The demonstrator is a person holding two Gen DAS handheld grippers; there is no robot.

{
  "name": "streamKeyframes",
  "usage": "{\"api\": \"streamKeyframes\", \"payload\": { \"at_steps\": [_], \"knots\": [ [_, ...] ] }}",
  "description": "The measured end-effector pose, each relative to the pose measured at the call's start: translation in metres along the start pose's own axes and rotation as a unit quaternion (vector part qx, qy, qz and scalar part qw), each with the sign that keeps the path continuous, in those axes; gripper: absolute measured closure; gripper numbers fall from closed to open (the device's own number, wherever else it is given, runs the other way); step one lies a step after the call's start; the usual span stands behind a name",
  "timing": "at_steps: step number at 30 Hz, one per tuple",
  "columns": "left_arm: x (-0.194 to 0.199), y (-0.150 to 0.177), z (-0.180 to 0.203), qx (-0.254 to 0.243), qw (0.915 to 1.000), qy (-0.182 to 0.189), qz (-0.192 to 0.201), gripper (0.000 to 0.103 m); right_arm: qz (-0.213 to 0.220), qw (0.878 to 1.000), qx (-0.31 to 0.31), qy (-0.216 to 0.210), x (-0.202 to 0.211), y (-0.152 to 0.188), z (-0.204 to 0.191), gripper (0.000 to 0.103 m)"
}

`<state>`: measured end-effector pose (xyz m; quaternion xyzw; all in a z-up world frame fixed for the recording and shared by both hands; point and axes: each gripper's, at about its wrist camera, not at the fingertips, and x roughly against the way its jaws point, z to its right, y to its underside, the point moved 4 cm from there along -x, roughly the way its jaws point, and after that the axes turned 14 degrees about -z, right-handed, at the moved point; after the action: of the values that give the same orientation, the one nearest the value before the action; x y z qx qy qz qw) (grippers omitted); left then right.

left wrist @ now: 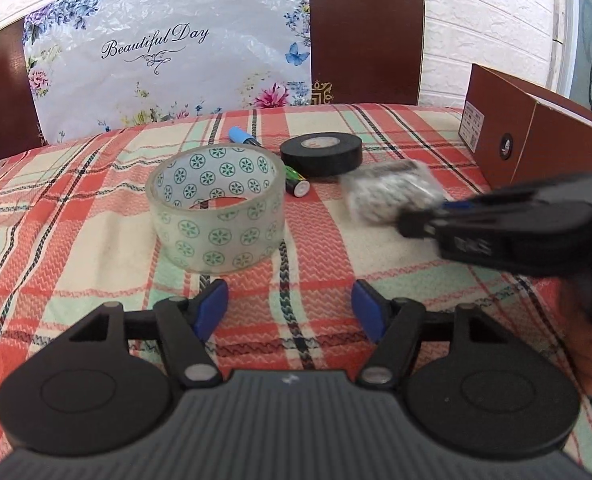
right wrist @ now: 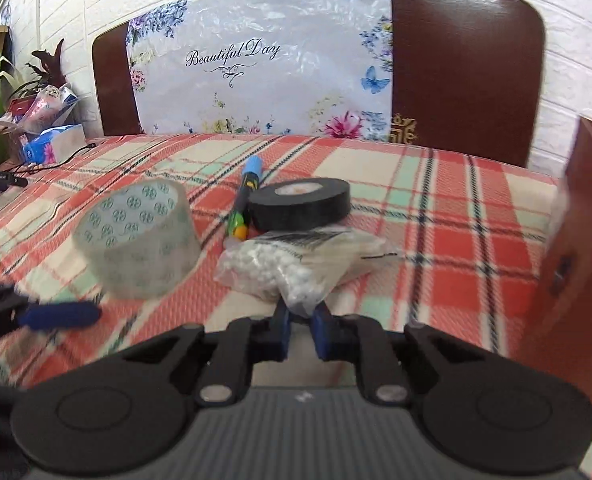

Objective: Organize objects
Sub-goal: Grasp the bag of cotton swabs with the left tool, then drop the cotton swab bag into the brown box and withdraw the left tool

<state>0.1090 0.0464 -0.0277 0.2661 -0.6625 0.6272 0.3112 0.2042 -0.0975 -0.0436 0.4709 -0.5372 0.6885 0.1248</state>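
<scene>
A clear tape roll with green flower print (left wrist: 218, 208) (right wrist: 136, 240) lies on the plaid cloth just ahead of my open, empty left gripper (left wrist: 290, 310). Behind it are a black tape roll (left wrist: 321, 154) (right wrist: 300, 204), a blue-capped marker (left wrist: 242, 136) (right wrist: 248, 184) and a green battery (left wrist: 296, 182). My right gripper (right wrist: 300, 326) is shut on the near corner of a clear bag of white beads (right wrist: 292, 264), also blurred in the left wrist view (left wrist: 392, 192). The right gripper (left wrist: 420, 222) comes in from the right.
A brown cardboard box (left wrist: 536, 140) (right wrist: 576, 240) stands at the right. Two brown chair backs (left wrist: 366, 36) and a floral plastic sheet (left wrist: 168, 48) stand behind the table. A tissue pack (right wrist: 54, 148), plants and cables sit at the far left.
</scene>
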Motion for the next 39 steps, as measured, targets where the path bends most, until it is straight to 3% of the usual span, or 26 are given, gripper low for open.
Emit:
{"api": "streamKeyframes", "payload": {
  "at_steps": [6, 8, 9, 10, 12, 13, 14, 17, 19, 20, 21, 23, 24, 25, 28, 32, 35, 39],
  "knots": [
    [0.000, 0.000, -0.001, 0.002, 0.9999, 0.007, -0.008, 0.031, -0.015, 1.000, 0.009, 0.012, 0.044, 0.044, 0.004, 0.090],
    [0.004, -0.003, -0.002, 0.006, 0.9995, 0.019, -0.025, 0.031, -0.015, 0.999, 0.017, 0.023, 0.062, 0.065, 0.003, 0.074],
    [0.008, -0.005, -0.002, 0.014, 0.9984, 0.041, -0.036, 0.031, -0.016, 0.999, 0.016, 0.028, 0.072, 0.074, 0.005, 0.048],
    [0.013, -0.008, -0.001, 0.025, 0.9954, 0.081, -0.045, 0.031, -0.016, 0.999, 0.010, 0.028, 0.080, 0.082, 0.007, 0.038],
    [0.020, -0.017, 0.009, 0.035, 0.9859, 0.154, -0.057, 0.031, -0.019, 1.000, -0.002, 0.010, 0.093, 0.093, 0.012, 0.036],
    [0.021, -0.023, 0.018, 0.031, 0.9815, 0.179, -0.061, 0.030, -0.020, 1.000, -0.005, 0.006, 0.096, 0.095, 0.014, 0.024],
    [0.021, -0.029, 0.027, 0.024, 0.9777, 0.198, -0.064, 0.029, -0.018, 1.000, -0.005, 0.008, 0.097, 0.094, 0.014, 0.019],
    [0.008, -0.047, 0.050, 0.020, 0.9752, 0.208, -0.073, 0.008, -0.006, 1.000, 0.009, 0.026, 0.090, 0.082, 0.011, 0.016],
    [-0.013, -0.052, 0.060, 0.022, 0.9711, 0.214, -0.102, 0.009, -0.004, 0.999, 0.024, 0.032, 0.077, 0.068, 0.008, 0.013],
    [-0.026, -0.051, 0.064, 0.031, 0.9682, 0.214, -0.125, 0.014, -0.009, 0.999, 0.031, 0.034, 0.069, 0.062, 0.007, 0.013],
    [-0.036, -0.047, 0.066, 0.038, 0.9656, 0.214, -0.143, 0.026, -0.014, 0.999, 0.033, 0.035, 0.059, 0.055, 0.006, 0.018],
    [-0.029, -0.042, 0.073, 0.018, 0.9722, 0.196, -0.126, 0.049, -0.022, 0.999, 0.035, 0.018, 0.043, 0.046, 0.005, 0.042],
    [-0.024, -0.041, 0.076, 0.015, 0.9699, 0.203, -0.133, 0.059, -0.017, 0.999, 0.027, 0.002, 0.041, 0.043, 0.004, 0.056],
    [-0.017, -0.038, 0.076, 0.017, 0.9691, 0.205, -0.136, 0.060, -0.018, 1.000, 0.019, 0.006, 0.042, 0.042, 0.003, 0.063],
    [0.019, -0.041, 0.082, 0.000, 0.9689, 0.223, -0.106, 0.060, 0.013, 1.000, 0.028, 0.009, 0.063, 0.053, -0.003, 0.064],
    [0.058, -0.070, 0.119, -0.068, 0.9705, 0.228, -0.038, 0.060, 0.123, 0.987, 0.053, 0.084, 0.113, 0.065, -0.001, 0.064],
    [0.059, -0.099, 0.155, -0.100, 0.9656, 0.240, -0.013, 0.060, 0.162, 0.980, 0.021, 0.117, 0.136, 0.056, 0.027, 0.064],
    [0.034, -0.132, 0.204, -0.119, 0.9584, 0.259, -0.016, 0.060, 0.172, 0.972, -0.015, 0.158, 0.146, 0.044, 0.079, 0.063]
  ]
}}
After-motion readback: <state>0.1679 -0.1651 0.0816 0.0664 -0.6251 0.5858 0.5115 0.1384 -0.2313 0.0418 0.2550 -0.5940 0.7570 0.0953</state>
